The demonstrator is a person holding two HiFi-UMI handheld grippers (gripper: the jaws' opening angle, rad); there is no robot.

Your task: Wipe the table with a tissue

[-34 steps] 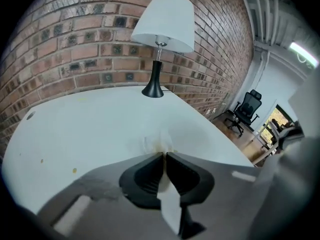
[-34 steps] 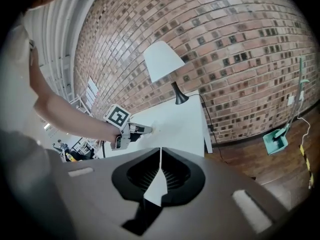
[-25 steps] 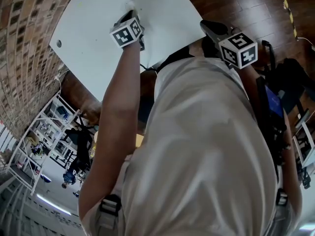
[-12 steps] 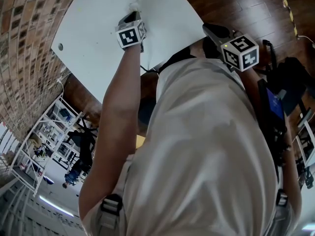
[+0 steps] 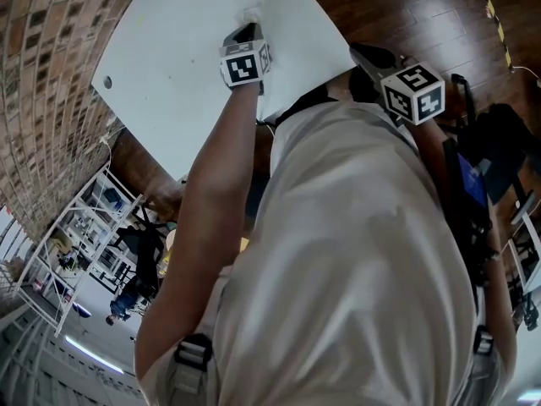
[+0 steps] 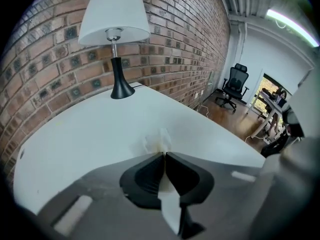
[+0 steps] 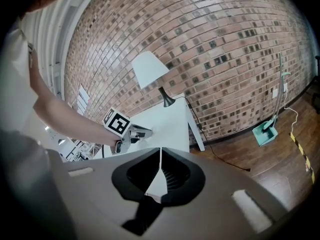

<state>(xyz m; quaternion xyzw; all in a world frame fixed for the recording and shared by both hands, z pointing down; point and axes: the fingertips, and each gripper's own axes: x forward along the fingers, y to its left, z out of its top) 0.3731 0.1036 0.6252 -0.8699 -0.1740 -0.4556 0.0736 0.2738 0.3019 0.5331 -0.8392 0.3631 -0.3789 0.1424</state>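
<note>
1. A brick wall (image 6: 175,44) backs the white table (image 6: 90,134), which fills the head view toward 11 o'clock.
2. A white-shaded lamp (image 6: 115,29) on a black base stands on the table by the wall, at 11 o'clock from the tissue in the left gripper view.
3. The left gripper (image 6: 164,155), at the end of an outstretched arm, has its jaws clamped on the tissue.
4. The right gripper (image 7: 160,151), its jaws closed tip to tip, is held off the table's edge, at 2 o'clock in the head view.
5. The crumpled white tissue (image 6: 157,141) rests on the tabletop just ahead of the left jaws.
</note>
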